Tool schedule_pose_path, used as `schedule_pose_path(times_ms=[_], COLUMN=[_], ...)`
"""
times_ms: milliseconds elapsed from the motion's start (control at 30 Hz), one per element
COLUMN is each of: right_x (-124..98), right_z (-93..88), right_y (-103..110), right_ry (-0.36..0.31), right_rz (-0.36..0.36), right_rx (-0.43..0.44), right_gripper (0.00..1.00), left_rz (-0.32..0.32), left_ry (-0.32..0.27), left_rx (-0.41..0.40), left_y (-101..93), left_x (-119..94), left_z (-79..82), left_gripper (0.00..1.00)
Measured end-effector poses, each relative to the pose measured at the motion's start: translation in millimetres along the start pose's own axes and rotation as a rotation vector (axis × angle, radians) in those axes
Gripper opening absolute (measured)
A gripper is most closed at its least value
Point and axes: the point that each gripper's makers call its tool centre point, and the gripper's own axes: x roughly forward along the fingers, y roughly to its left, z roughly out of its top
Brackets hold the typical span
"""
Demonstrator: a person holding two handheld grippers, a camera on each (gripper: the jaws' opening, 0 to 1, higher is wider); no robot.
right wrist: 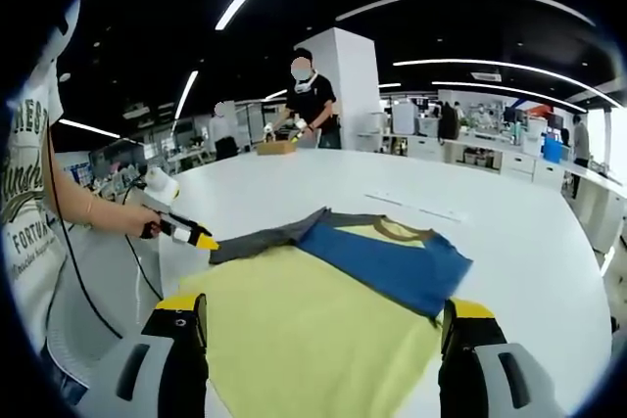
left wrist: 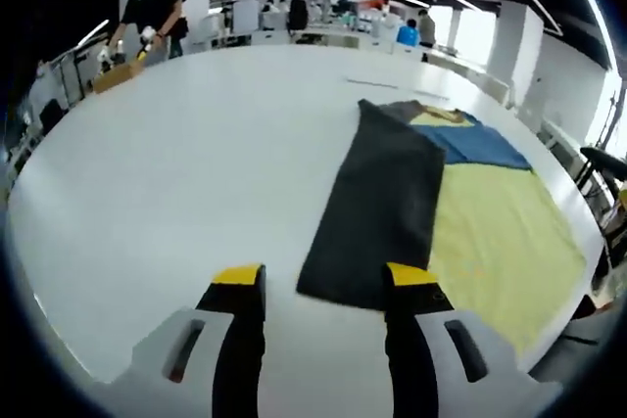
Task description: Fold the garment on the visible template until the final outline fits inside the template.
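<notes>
Yellow-and-blue cotton tee (right wrist: 323,325) lies flat on the white table (left wrist: 176,173), grey side (left wrist: 377,212) folded in to narrow it. Left gripper (left wrist: 323,286) and right gripper (right wrist: 323,325) both hover with jaws apart, holding nothing.

In the left gripper view the left gripper (left wrist: 325,286) reaches forward with its yellow-tipped jaws spread apart and nothing between them. In the right gripper view the right gripper (right wrist: 325,318) is likewise spread wide and holds nothing. There too the person's left hand (right wrist: 145,214) grips the left gripper's handle at the left, forearm bare and extended
</notes>
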Motion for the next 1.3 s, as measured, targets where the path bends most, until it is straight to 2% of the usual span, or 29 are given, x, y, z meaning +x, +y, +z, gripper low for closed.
schedule_pose_path(times_ms=[300,367,467,633,867,1000,1233,1300], right_x=[-0.1,-0.6,-1.3,-2.0,-2.4,-3.4,-2.9,-2.6], right_z=[-1.3,-2.1,-2.4,-4.1,-6.0,-6.3,-7.3,-7.7], right_y=[1.5,1.7,1.8,2.4,3.2,2.1,2.5,3.8], right_ry=[0.003,0.005,0.006,0.009,0.011,0.013,0.013,0.015], right_rz=[-0.003,-0.004,-0.006,-0.010,-0.013,-0.016,-0.017,-0.013], right_rx=[0.005,0.004,0.006,0.007,0.008,0.005,0.006,0.006], right_gripper=[0.99,0.99,0.99,0.99,0.99,0.99,0.99,0.99], left_rz=[0.004,0.001,0.001,0.010,0.033,0.037,0.027,0.032], left_ry=[0.015,0.046,0.031,0.037,0.042,0.037,0.039,0.046], left_rx=[0.013,0.036,0.048,0.073,0.019,-0.048,-0.052,0.002], left_y=[1.0,0.4,0.4,-3.0,-1.1,3.4,1.4,3.5], left_x=[1.1,2.7,2.6,1.0,0.0,2.3,1.6,0.9], left_z=[-3.6,-9.5,-6.3,-7.5,-8.4,-7.7,-6.3,-4.7], left_gripper=[0.28,0.26,0.25,0.20,0.14,0.03,0.00,0.00])
